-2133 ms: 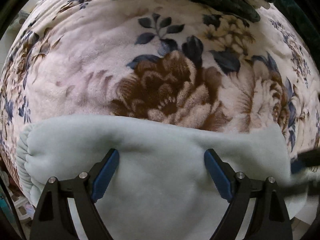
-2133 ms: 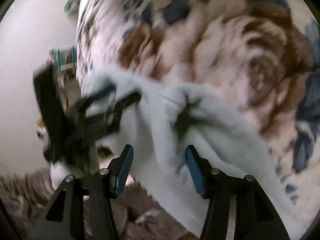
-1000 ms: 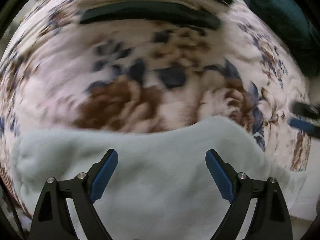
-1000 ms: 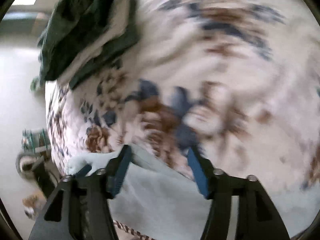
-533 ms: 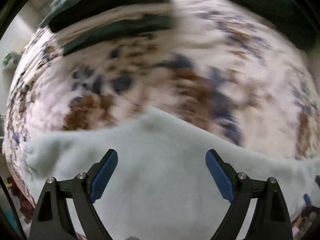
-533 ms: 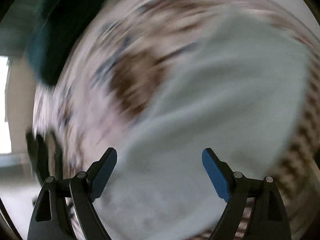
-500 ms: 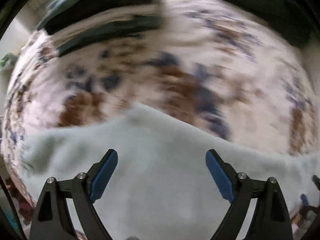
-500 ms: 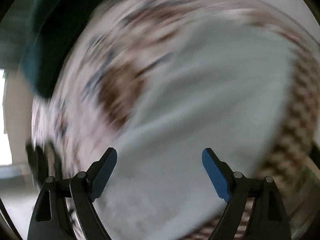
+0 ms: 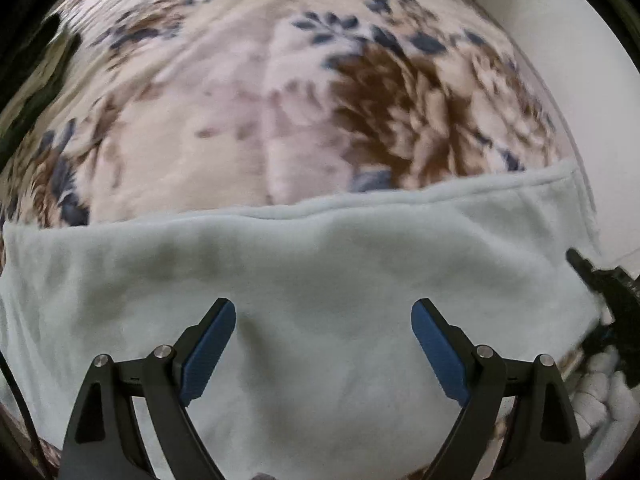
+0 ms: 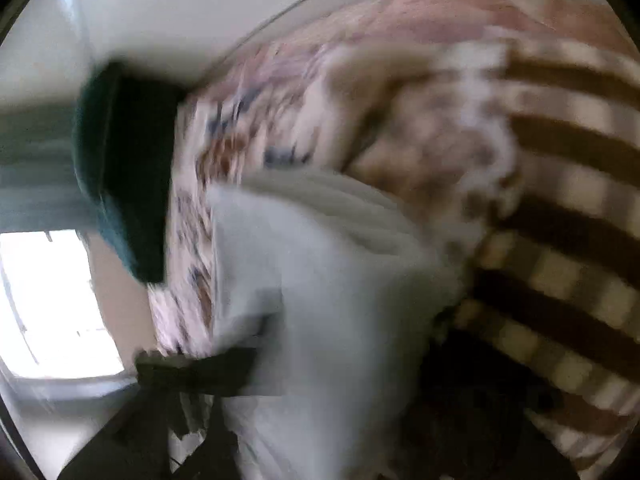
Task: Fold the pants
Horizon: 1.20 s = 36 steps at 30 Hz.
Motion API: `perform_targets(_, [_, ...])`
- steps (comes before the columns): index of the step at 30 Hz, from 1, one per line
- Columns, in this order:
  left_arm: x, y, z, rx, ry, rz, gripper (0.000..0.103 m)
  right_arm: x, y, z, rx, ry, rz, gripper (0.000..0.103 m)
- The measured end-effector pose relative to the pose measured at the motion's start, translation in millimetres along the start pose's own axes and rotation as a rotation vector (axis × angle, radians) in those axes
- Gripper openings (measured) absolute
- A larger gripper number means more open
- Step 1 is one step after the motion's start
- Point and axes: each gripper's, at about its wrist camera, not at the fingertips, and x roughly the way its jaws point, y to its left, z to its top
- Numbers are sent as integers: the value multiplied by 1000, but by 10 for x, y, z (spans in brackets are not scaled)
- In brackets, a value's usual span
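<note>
The pale blue fleece pants (image 9: 320,264) lie across the near part of a floral blanket. My left gripper (image 9: 324,340) hovers over the pants, jaws wide open and holding nothing. In the left wrist view the right gripper (image 9: 600,284) shows as a dark shape at the pants' right edge. The right wrist view is heavily blurred: the pants (image 10: 320,300) fill its middle, and the left gripper (image 10: 192,364) is a dark smear at their left. The right gripper's own fingers are not clearly visible there.
The floral blanket (image 9: 280,100) in cream, brown and navy covers the bed. A dark green garment (image 10: 124,168) lies at its far end. A brown and cream checked fabric (image 10: 560,200) lies at the right. A white wall (image 9: 560,20) borders the bed.
Both cameras have swung fast. The left gripper stays open above the pants, whose far edge now lies straighter. The right wrist view has turned from over the pants towards the checked fabric.
</note>
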Motion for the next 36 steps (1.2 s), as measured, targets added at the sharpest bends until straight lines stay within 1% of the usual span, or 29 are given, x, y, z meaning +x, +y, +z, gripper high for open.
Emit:
perform_targets(1, [55,-24,11,8,11,18,90,-42,63,2,-16,-34,-27,20])
perform_targets(2, [93,-31,15,12,18,34,90,-128,50,45,1,-74,-22,19])
perform_targets(3, [144,-31,22,14,23,43,90,-156,3,79,25,-91,-19,19])
perform_targets(4, [174,-31,25,15,24,47,90,-123,-87,111,55,-81,-7,19])
perform_targets(5, [210,-28,29,15,26,57,90,-9,-188,112,91,-42,13,20])
perform_targets(7, [285,-20,52,7,34,62,94,107,-204,109,97,9,34,24])
perform_targets(10, [392,-20,109,1,43,60,103,112,-91,158,35,65,30,36])
perform_targets(11, [422,-20,125,1,47,62,103,117,-53,150,25,88,34,43])
perform_targets(12, [455,-21,132,-2,54,69,103,154,-19,150,8,116,26,44])
perform_targets(15, [511,-37,163,-4,63,90,103,236,34,132,-28,163,-12,44])
perform_targets(18, [544,-71,177,1,57,100,103,302,24,161,-10,167,5,44])
perform_targets(19, [559,-92,179,2,60,100,103,317,27,170,-3,156,9,43])
perform_targets(20, [552,-87,182,4,58,99,103,306,22,174,9,127,13,27])
perform_targets(21, [535,-91,166,8,55,93,103,294,5,178,29,102,20,24])
perform_targets(23, [508,-105,163,11,54,82,103,260,19,159,42,64,1,23])
perform_targets(24, [430,-117,77,15,50,80,103,233,92,115,15,41,-22,22])
perform_targets(26, [333,-75,55,26,40,85,103,178,334,8,-90,6,-94,22])
perform_targets(29, [178,16,47,37,12,131,103,66,635,-115,-166,-30,-126,22])
perform_targets(31, [74,131,32,12,-6,139,103,-40,864,-217,-212,-62,-138,21])
perform_targets(36, [-222,539,-50,-62,-43,144,103,-268,1453,-681,-375,-132,-203,21])
